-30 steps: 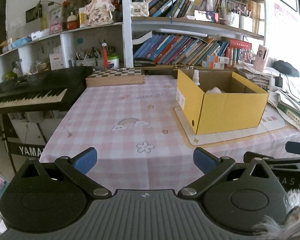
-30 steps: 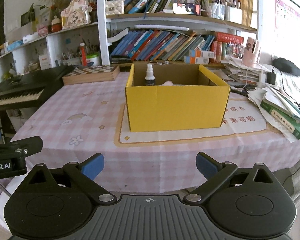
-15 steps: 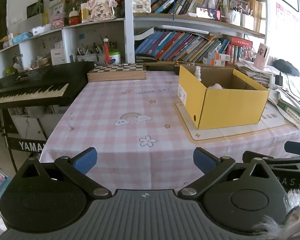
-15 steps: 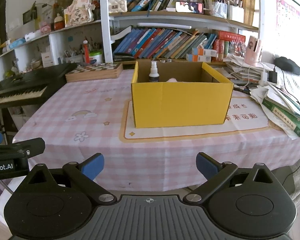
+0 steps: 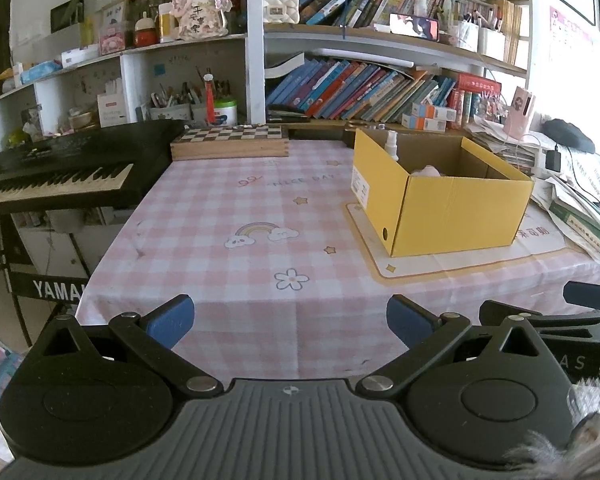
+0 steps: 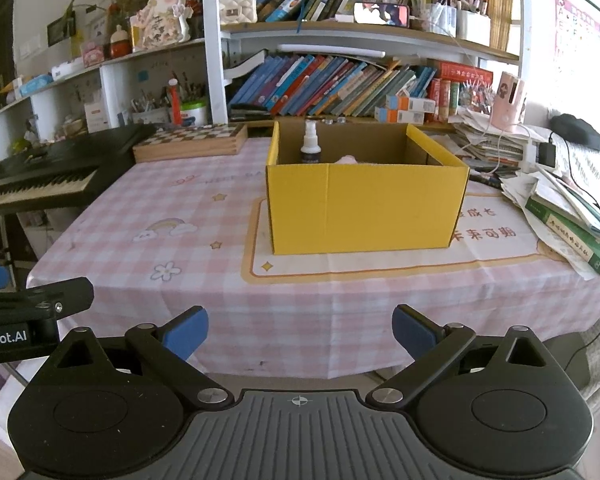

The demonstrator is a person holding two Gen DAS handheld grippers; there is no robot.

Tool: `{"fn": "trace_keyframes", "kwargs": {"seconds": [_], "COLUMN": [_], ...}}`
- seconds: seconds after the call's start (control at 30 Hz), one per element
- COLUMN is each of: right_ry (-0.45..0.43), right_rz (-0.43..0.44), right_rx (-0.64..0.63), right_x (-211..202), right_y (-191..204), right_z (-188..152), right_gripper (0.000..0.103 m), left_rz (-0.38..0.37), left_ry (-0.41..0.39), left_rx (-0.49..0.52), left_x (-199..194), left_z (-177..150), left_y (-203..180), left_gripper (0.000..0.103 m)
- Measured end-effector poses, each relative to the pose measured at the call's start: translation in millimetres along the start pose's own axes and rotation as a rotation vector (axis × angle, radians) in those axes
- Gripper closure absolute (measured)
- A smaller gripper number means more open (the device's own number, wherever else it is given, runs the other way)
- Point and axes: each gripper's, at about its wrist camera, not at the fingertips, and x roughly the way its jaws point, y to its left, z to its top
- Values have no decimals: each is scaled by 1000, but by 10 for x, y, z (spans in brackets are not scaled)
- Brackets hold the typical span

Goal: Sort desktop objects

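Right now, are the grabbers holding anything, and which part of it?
Nothing is held. The left gripper and the right gripper both have their jaws wide apart with only the tablecloth showing between them.

Left tablecloth (image 5: 236, 216) lies bare — yellow box (image 6: 364, 204) and paper stacks (image 6: 568, 216) crowd the right.

A lived-in home study. Crowded bookshelves (image 6: 340, 80) line the wall behind a table with a pink checked tablecloth (image 5: 240, 216). A Yamaha keyboard (image 5: 60, 168) stands at its left edge.
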Motion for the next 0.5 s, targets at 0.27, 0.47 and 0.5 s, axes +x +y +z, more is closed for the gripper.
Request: {"fn": "trace_keyframes", "kwargs": {"seconds": [0.27, 0.47, 0.5], "right_ry": [5, 14, 14], "right_rz": [3, 8, 8], "right_rx": [1, 3, 3], "right_x": [-4, 1, 1], "right_y": [1, -11, -10], "right_z": [1, -4, -4], "right_gripper": [3, 3, 3], "left_rz": [-8, -12, -12], "left_ry": [8, 12, 12], "left_rx": [-6, -7, -8], "left_x": [7, 4, 4], "left_z": [-19, -22, -21], "left_y": [-15, -28, -24], "left_gripper": [0, 0, 0]}}
